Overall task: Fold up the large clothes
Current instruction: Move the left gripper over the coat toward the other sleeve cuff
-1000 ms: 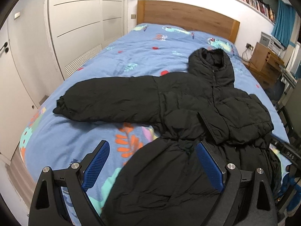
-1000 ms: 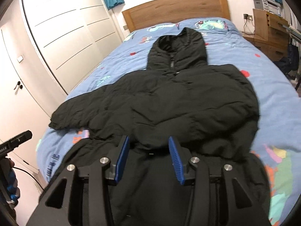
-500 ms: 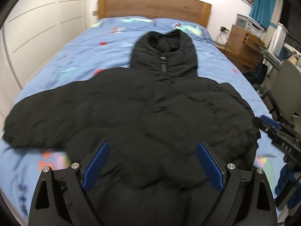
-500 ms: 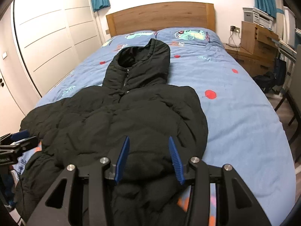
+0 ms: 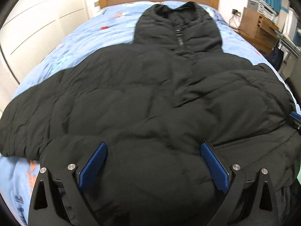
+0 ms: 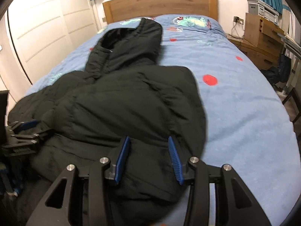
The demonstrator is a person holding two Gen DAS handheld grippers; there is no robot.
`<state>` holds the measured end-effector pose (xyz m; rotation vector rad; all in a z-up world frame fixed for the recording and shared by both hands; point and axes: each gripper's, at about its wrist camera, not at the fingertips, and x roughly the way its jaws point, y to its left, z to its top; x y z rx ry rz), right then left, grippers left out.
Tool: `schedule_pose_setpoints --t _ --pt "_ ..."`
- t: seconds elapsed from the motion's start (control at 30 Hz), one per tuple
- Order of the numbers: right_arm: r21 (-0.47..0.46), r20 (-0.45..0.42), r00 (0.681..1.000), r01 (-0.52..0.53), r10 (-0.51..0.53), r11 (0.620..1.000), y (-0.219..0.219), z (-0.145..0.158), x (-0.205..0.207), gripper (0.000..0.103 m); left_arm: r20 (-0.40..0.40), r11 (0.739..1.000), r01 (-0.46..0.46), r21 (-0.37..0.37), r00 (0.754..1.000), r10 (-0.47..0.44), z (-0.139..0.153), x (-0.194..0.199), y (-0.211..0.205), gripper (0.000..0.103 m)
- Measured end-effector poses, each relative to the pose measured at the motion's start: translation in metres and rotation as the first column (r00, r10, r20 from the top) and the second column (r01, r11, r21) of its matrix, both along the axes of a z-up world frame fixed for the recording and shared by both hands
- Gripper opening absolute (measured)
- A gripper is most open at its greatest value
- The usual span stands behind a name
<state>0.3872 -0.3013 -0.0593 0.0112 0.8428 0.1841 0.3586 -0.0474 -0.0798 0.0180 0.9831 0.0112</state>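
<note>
Closing in low over jacket (image 5: 143, 98) on bed (image 6: 244, 103): left claw (image 5: 153, 156) opening wide, right claw (image 6: 148, 150) half-open, both empty. Sleeve, previously spread, now hidden; next grab pending.

The black jacket (image 5: 150, 101) is cut off at the bottom edge of the left wrist view, its hem unseen. Beside the jacket's hood (image 6: 131, 45), the bedspread's pattern (image 6: 190, 21) is smeared by blur. Beyond the jacket, the right gripper (image 5: 295, 120) is clipped by the frame edge, its opening hidden there.
</note>
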Motion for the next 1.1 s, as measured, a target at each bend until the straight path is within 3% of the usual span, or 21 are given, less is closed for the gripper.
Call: schedule_pose_setpoints --t 0.2,0.37,0.5,0.7,1.1 --pt "-0.066 -0.005 0.997 0.078 -0.079 0.995 -0.013 0.008 -0.010 0.042 0.025 0.998 -0.006 0.059 1.000 0.004 0.012 -0.019 0.009 0.099" --pt "-0.006 0.044 0.996 0.079 -0.078 0.997 0.001 0.031 -0.033 0.042 0.050 0.998 -0.006 0.056 0.999 0.003 0.018 -0.031 0.007 0.099" --pt "0.006 0.008 0.999 0.043 -0.043 0.999 0.027 0.022 -0.037 0.045 0.037 0.999 -0.002 0.045 0.999 0.000 0.017 -0.035 0.010 0.099" --pt "-0.021 -0.054 0.994 0.099 -0.100 0.995 0.034 0.009 -0.049 0.046 0.082 0.999 -0.014 0.037 0.997 0.011 0.043 -0.063 0.022 0.099" --pt "-0.013 -0.003 0.996 0.092 -0.092 0.996 0.072 0.060 -0.129 0.046 0.200 0.999 -0.032 -0.017 0.979 0.035 0.102 -0.138 0.055 0.099"
